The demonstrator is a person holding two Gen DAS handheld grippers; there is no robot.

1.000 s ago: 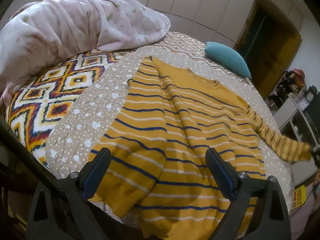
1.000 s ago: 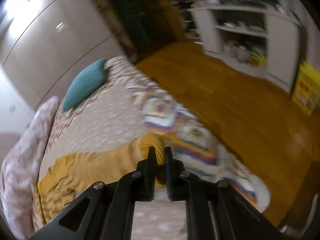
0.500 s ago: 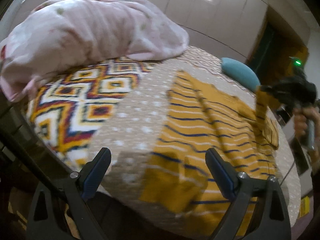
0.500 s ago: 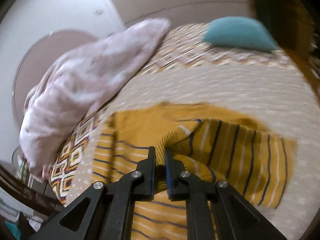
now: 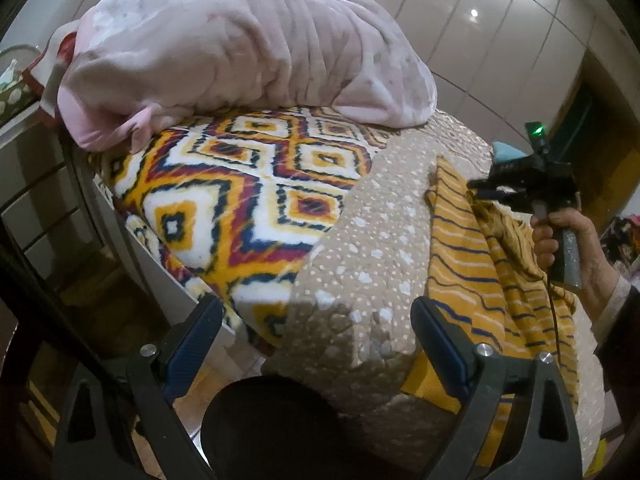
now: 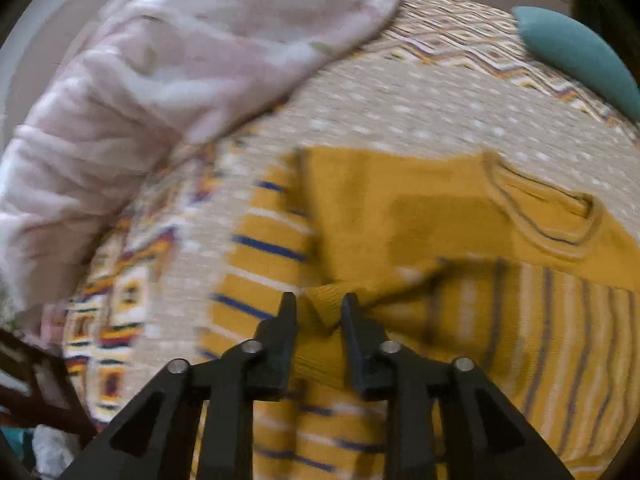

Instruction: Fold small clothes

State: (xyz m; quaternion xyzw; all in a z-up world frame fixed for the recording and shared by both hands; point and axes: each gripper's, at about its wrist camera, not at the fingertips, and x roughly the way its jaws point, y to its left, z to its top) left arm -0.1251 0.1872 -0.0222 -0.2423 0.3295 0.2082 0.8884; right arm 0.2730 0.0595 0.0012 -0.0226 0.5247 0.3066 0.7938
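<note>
Half a second back the right gripper was clamped tight on the sleeve; now its jaws stand slightly apart with the cuff bunched between them, and whether they press it is hard to tell through the blur. Since then the left gripper has swung away from the sweater, which lay between its fingers a second ago and now shows only at the right of its view.

Nearest in the left view, that gripper's jaws are spread wide with nothing between them, hovering at the bed's near edge, over the dotted beige cover. A dark round shape beneath it cannot be made out.

Just beyond, the sweater lies flat on the cover toward the bed's right side. Its long axis runs from the near edge, where the hem hangs over, away to the neckline at the far end. One sleeve is drawn across the chest under the right gripper. The right hand and gripper hide part of the body, and the frame cuts off its right side.

Farther left is a diamond-patterned blanket. At the far left corner a pink quilt is heaped, and at the far right a teal pillow, partly cut off.
</note>
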